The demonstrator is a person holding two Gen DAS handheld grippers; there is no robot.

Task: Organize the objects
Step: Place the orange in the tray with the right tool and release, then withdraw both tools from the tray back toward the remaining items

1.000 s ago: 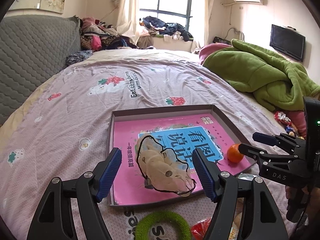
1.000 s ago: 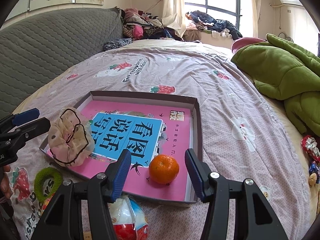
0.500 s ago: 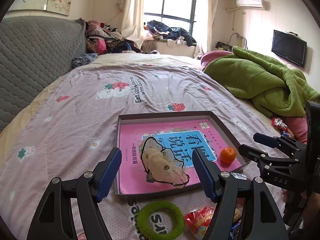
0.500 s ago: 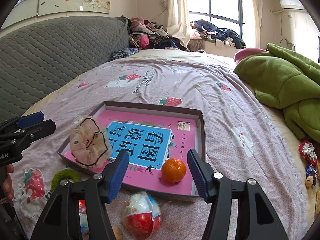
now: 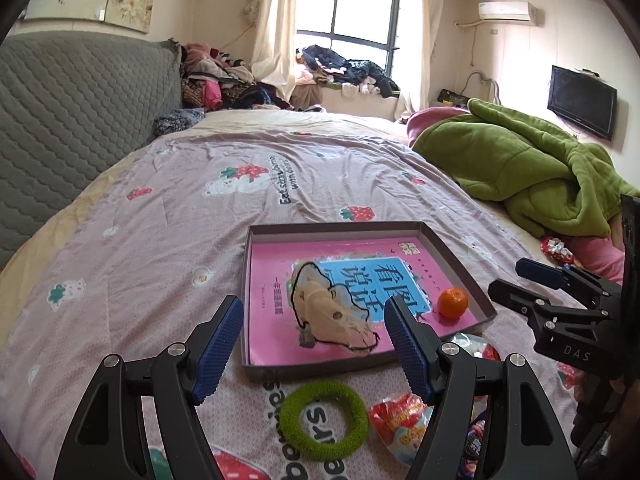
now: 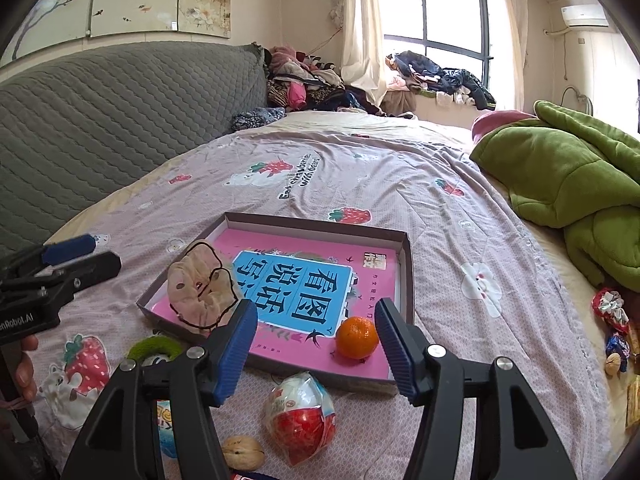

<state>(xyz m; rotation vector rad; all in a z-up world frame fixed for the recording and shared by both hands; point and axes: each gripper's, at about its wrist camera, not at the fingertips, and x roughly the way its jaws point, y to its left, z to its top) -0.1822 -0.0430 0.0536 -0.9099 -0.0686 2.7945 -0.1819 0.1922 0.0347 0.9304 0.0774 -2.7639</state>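
Jaws of the left gripper (image 5: 314,344) and the right gripper (image 6: 316,340) stand apart, nothing between them; the right pair has just been widening. Beyond, a shallow box (image 6: 405,272) on the bed (image 5: 168,216) holds a pink book (image 6: 320,248), a beige scrunchie (image 6: 200,292) and a tangerine (image 6: 357,337). A green ring (image 5: 323,420), wrapped egg (image 6: 300,420) and walnut (image 6: 243,453) lie just outside its near edge.

Left gripper (image 5: 314,342) gapes empty above tray (image 5: 460,258) holding scrunchie (image 5: 332,316) and tangerine (image 5: 452,302).

A home bedroom: bed (image 5: 168,216) with strawberry-print cover, wall television (image 5: 582,102) (clothes (image 5: 348,70) heaped by window).
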